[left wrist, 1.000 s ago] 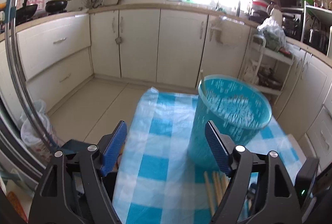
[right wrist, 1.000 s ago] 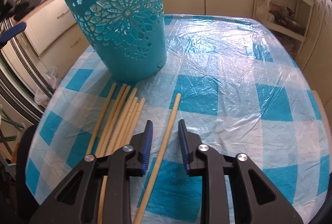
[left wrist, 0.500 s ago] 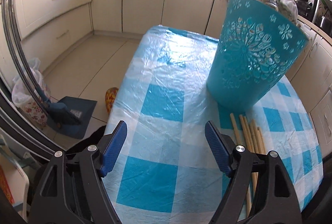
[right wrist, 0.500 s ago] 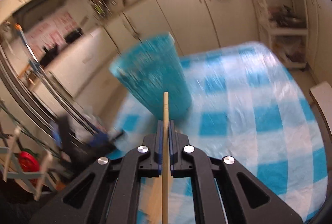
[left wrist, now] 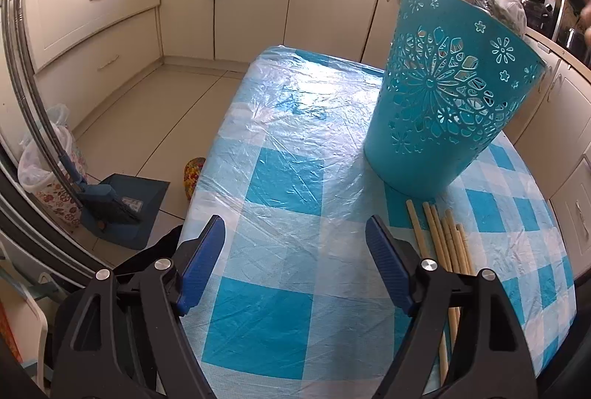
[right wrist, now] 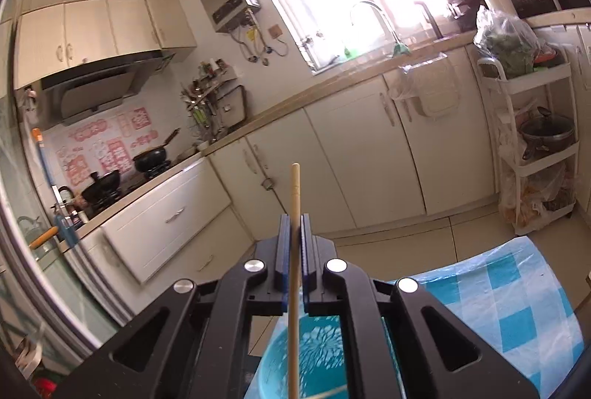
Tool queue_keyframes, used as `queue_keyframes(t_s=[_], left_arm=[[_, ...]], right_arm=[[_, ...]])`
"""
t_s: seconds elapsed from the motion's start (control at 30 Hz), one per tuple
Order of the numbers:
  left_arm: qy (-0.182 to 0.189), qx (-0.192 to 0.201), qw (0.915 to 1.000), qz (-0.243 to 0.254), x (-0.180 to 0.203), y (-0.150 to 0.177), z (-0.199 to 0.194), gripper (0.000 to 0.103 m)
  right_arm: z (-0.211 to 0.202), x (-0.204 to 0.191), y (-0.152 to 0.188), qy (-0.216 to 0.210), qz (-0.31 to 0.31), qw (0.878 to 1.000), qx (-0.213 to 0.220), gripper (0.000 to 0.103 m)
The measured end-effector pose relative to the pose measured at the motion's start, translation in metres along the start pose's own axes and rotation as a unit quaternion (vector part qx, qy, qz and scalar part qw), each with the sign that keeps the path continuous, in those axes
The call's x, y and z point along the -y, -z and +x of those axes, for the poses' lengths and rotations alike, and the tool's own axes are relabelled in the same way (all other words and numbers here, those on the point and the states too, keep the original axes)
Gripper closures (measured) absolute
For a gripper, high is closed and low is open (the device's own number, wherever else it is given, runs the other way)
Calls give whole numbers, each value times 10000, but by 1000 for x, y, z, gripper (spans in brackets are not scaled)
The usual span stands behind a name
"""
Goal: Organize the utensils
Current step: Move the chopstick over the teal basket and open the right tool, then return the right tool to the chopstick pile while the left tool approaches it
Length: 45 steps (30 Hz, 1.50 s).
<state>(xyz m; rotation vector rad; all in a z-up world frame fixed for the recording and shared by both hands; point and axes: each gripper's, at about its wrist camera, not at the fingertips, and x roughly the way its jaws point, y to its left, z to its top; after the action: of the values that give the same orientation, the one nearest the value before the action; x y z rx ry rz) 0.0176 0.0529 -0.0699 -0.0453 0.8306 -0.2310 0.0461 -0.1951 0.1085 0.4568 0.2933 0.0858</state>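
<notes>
The right gripper [right wrist: 294,225] is clamped tight on a single wooden chopstick [right wrist: 294,251], which runs lengthwise between the blue pads [right wrist: 283,244]; its top end sticks out well beyond the fingertips, and its lower part passes back under the gripper body. Directly beneath that gripper lies the open mouth of the teal basket [right wrist: 317,362], with another thin stick [right wrist: 328,392] lying across the opening at the bottom edge of the right wrist view. The gripper is held high above the checked tablecloth [right wrist: 517,317] and points out at the kitchen cabinets [right wrist: 369,155] beyond.

The left gripper [left wrist: 295,238] holds nothing, its fingers spread wide over the tablecloth [left wrist: 258,325]. Just beside and partly under its right finger [left wrist: 388,269], a bundle of chopsticks [left wrist: 443,236] lies flat on the cloth. Farther ahead and to the right, the basket [left wrist: 443,96] stands upright, with the bundle's far ends near its base. Left of the table, a dustpan [left wrist: 125,207] rests on the floor.
</notes>
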Motion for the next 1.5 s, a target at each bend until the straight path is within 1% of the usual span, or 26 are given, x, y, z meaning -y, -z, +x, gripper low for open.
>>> queue_keyframes(t_s=[0.07, 0.13, 0.43, 0.5, 0.57, 0.67, 0.73, 0.77, 0.83, 0.9, 0.93, 1.0, 1.03, 1.13, 1.33, 1.5], left_arm=[[22, -6, 10000, -24, -1, 0, 0, 28], [51, -11, 10000, -64, -2, 0, 0, 28], [100, -16, 9998, -173, -8, -1, 1, 28], [97, -16, 9998, -197, -9, -1, 1, 28], [90, 2, 9997, -230, -11, -1, 1, 28], [78, 22, 9996, -273, -12, -1, 0, 26], [75, 33, 9996, -284, -12, 0, 0, 26], [71, 38, 9996, -288, -12, 0, 0, 25], [69, 41, 9995, -296, -12, 0, 0, 25], [66, 36, 9995, -307, -12, 0, 0, 25], [64, 35, 9995, -313, -12, 0, 0, 24], [57, 26, 9995, -318, -13, 0, 1, 24], [57, 19, 9995, -314, -13, 0, 1, 24], [58, 12, 9995, -318, -13, 0, 1, 23], [69, -10, 9993, -360, -14, 1, 2, 23], [63, -25, 9994, -343, -14, 1, 2, 23]], right_arm=[[14, 5, 6, 148, 71, 9998, -136, 97], [20, 7, 12, 241, 55, 9994, -254, 97], [19, 3, 27, 263, -221, 9980, -539, 96], [10, 2, 28, 228, -269, 9979, -550, 90], [-7, -2, 26, 163, -329, 9985, -411, 80], [-49, -11, 28, 13, -554, 9983, -156, 73], [-74, -15, 40, 23, -715, 9973, -154, 70], [-83, -14, 50, 76, -784, 9965, -283, 70], [-93, -7, 81, 297, -923, 9923, -768, 70], [-90, 7, 120, 576, -926, 9827, -1500, 71], [-86, 15, 136, 669, -845, 9783, -1771, 78], [-76, 32, 165, 856, -654, 9676, -2285, 82], [-71, 38, 176, 915, -582, 9634, -2450, 86], [-58, 42, 192, 1051, -590, 9569, -2641, 86], [-39, 36, 208, 1266, -808, 9458, -2880, 86], [-41, 39, 207, 1309, -859, 9456, -2853, 87]])
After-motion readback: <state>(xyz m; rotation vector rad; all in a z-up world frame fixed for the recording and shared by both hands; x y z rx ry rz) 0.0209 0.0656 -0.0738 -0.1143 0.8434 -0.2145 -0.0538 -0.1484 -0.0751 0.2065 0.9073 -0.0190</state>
